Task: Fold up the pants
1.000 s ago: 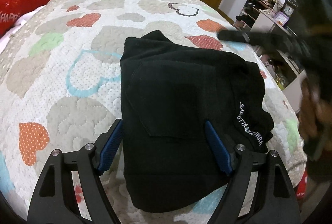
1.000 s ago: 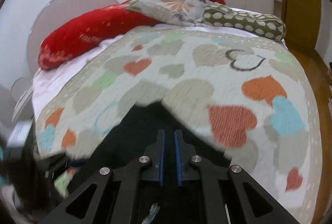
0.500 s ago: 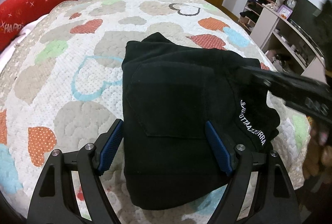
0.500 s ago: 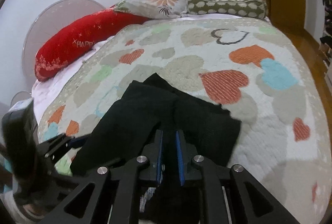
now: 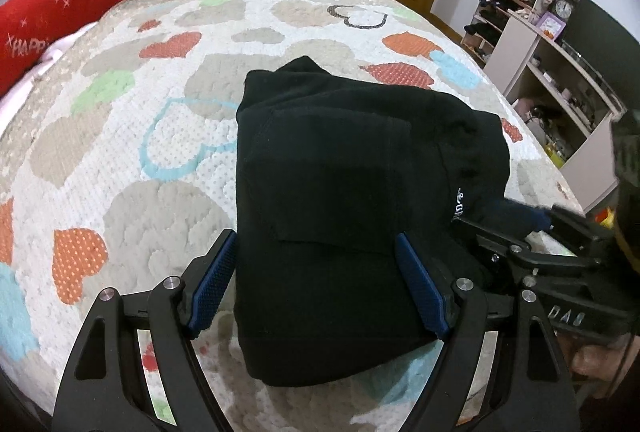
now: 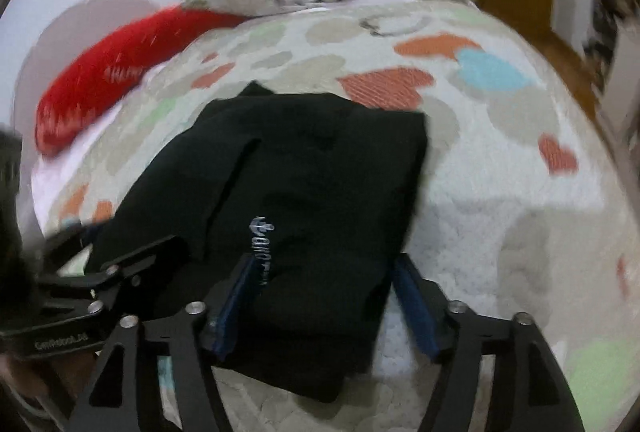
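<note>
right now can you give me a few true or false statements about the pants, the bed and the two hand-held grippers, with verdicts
1. The black pants lie folded into a compact bundle on the heart-patterned quilt. True.
2. The left hand-held gripper is clamped shut on a red pillow. False: its pads stand apart on either side of the pants' near end.
3. White lettering shows on the pants. True, near the bundle's right edge in the left wrist view.
4. The right hand-held gripper is squeezed flat on the fabric. False: its jaws are opening, with the pants' near edge between them.
5. The pants hang off the bed's edge. False: they rest on the quilt.
</note>
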A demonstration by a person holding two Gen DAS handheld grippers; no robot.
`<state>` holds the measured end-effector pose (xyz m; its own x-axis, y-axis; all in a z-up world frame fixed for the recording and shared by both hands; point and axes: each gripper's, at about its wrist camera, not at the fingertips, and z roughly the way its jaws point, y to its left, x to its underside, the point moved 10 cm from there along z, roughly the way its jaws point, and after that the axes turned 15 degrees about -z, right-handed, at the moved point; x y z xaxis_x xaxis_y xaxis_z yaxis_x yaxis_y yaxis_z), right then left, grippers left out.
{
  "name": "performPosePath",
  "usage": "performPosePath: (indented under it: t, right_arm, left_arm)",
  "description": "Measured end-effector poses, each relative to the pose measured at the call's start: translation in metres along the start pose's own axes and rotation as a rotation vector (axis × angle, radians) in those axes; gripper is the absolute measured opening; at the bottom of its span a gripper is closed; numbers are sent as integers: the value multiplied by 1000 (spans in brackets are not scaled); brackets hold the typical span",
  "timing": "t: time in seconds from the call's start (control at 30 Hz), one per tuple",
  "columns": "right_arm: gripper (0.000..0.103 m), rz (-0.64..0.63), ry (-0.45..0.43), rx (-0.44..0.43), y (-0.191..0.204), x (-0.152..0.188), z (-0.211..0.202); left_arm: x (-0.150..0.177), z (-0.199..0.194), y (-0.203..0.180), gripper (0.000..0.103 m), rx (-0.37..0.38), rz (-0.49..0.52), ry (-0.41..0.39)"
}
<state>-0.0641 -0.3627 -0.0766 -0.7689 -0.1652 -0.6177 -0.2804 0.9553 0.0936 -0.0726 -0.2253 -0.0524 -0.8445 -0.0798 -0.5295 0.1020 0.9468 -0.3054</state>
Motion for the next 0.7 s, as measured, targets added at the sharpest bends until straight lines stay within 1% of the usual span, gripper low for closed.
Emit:
performPosePath:
  t: [0.07, 0.13, 0.2, 0.23, 0.27, 0.37, 0.4, 0.43, 0.47, 0.5, 0.53, 0.57, 0.6, 0.67, 0.7]
  right_arm:
    - [68, 46, -19, -30, -2, 0, -8]
    - [68, 39, -19, -13, -3, -1, -16]
    - [68, 27, -38, 11, -3, -6, -28]
    - [68, 22, -58, 14, -2, -10, -35]
    - [68, 15, -96, 12, 0, -16, -46]
    - [66, -26, -165, -33, 13, -32, -60]
    - [66, -41, -173, -41, 17, -35, -61]
    - [64, -61, -171, -50, 21, -36, -59]
    - [61, -72, -160, -54, 23, -37, -53]
    - [60, -75, -141, -53, 23, -34, -46]
    - [60, -71, -113, -46, 20, -30, -37]
    - [60, -58, -67, -43, 16, -22, -22]
    - [60, -51, -45, -43, 14, -16, -15]
    - [61, -45, -22, -14, 7, -9, -6]
    - [61, -21, -27, -41, 5, -8, -6]
  left_arm:
    - [1, -1, 2, 84, 4, -8, -5]
    - [1, -2, 3, 85, 3, -10, -6]
    - [2, -2, 3, 85, -1, -9, -6]
    - [2, -2, 3, 85, -4, -9, -8]
    - [3, -2, 2, 85, -6, -7, -11]
    - [4, -1, 0, 85, -8, -4, -13]
    - [4, 0, -1, 85, -7, -5, -11]
    - [4, 1, -2, 85, -5, -6, -7]
    - [4, 2, -2, 86, -5, -7, -4]
    - [4, 2, -3, 86, -9, -5, -3]
    - [3, 2, -3, 86, -11, -3, -2]
    - [3, 2, -4, 86, -14, 2, -3]
    - [3, 2, -5, 87, -14, 4, -3]
    - [4, 3, -5, 87, -15, 10, -7]
    - [3, 3, -5, 87, -15, 12, -8]
